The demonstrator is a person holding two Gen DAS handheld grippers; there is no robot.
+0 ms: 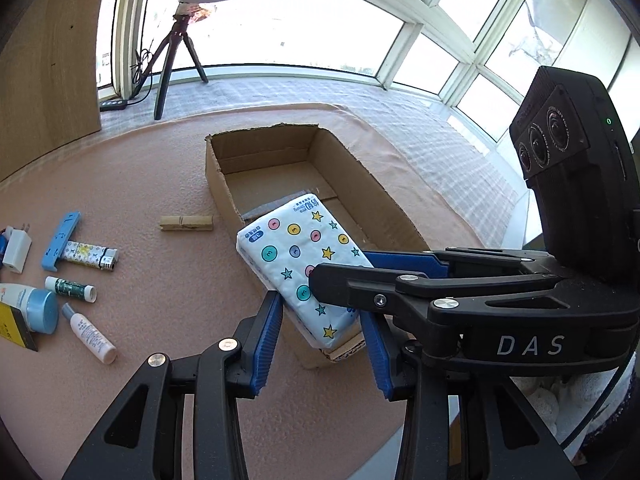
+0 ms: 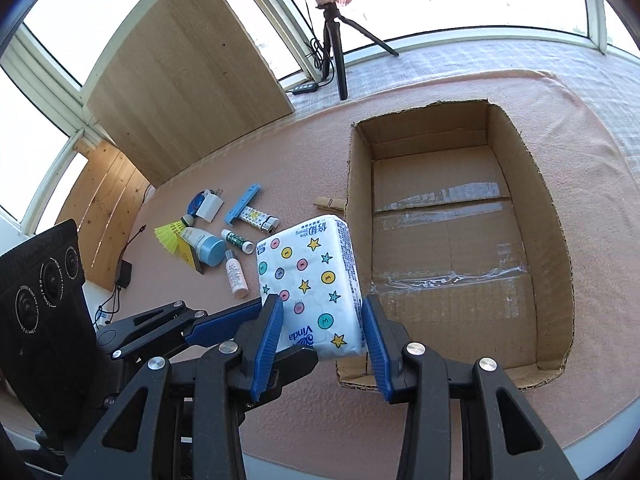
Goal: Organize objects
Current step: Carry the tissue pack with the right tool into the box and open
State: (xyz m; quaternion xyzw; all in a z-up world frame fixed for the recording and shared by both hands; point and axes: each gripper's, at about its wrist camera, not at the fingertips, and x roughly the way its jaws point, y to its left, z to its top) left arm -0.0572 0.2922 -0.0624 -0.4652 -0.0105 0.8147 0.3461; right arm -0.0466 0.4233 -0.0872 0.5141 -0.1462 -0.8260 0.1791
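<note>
A white tissue pack (image 2: 310,280) printed with stars and dots is clamped between the blue pads of my right gripper (image 2: 322,324), held above the left wall of an open cardboard box (image 2: 556,208). In the left wrist view the same pack (image 1: 298,256) hangs over the box's (image 1: 384,200) near corner, with the right gripper's finger (image 1: 400,264) across it. My left gripper (image 1: 326,340) is open just below and beside the pack, touching nothing that I can see.
Small items lie on the pink mat to the left: a lighter (image 1: 90,258), a blue clip (image 1: 60,242), a charger (image 1: 16,250), tubes (image 1: 90,336), a blue-capped bottle (image 1: 38,310), a yellow shuttlecock (image 2: 168,236). A wooden clothespin (image 1: 186,223) lies beside the box. A tripod (image 1: 176,52) stands behind.
</note>
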